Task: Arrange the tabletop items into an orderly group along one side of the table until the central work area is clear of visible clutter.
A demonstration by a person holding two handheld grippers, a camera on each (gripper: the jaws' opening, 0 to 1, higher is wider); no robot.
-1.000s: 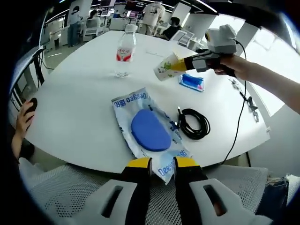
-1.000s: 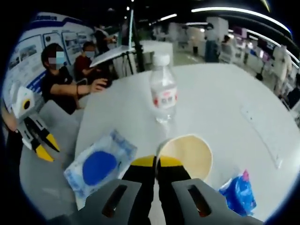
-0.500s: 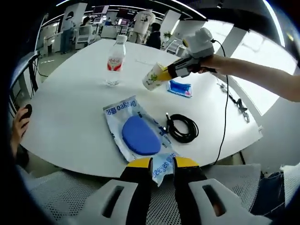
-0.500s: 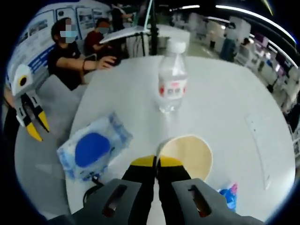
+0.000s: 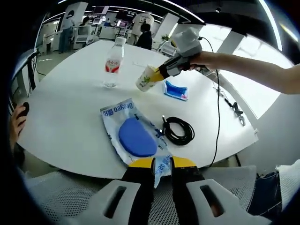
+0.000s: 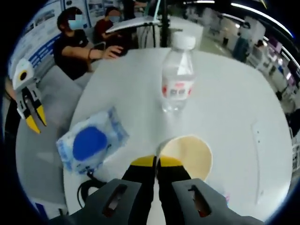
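My right gripper [image 6: 157,162] is shut on the rim of a paper cup [image 6: 188,156], held in the air over the white table [image 6: 234,103]. In the left gripper view the cup [image 5: 146,78] hangs tilted just right of a clear water bottle [image 5: 112,63] with a red label. That bottle [image 6: 178,79] stands upright ahead of the cup. A blue wet-wipe packet [image 5: 136,136] lies near the table's front edge. My left gripper [image 5: 161,164] hovers off the edge, open with a narrow gap, holding nothing. It is also in the right gripper view as the left gripper [image 6: 35,119].
A coiled black cable [image 5: 178,131] lies right of the packet, and a small blue pouch [image 5: 176,90] lies beyond it. A mesh chair [image 5: 65,197] sits under my left gripper. Two seated people [image 6: 75,42] work at the table's far side.
The right gripper has carried the cup leftward, closer to the bottle. The left gripper has stayed off the table edge with only a small shift of view.
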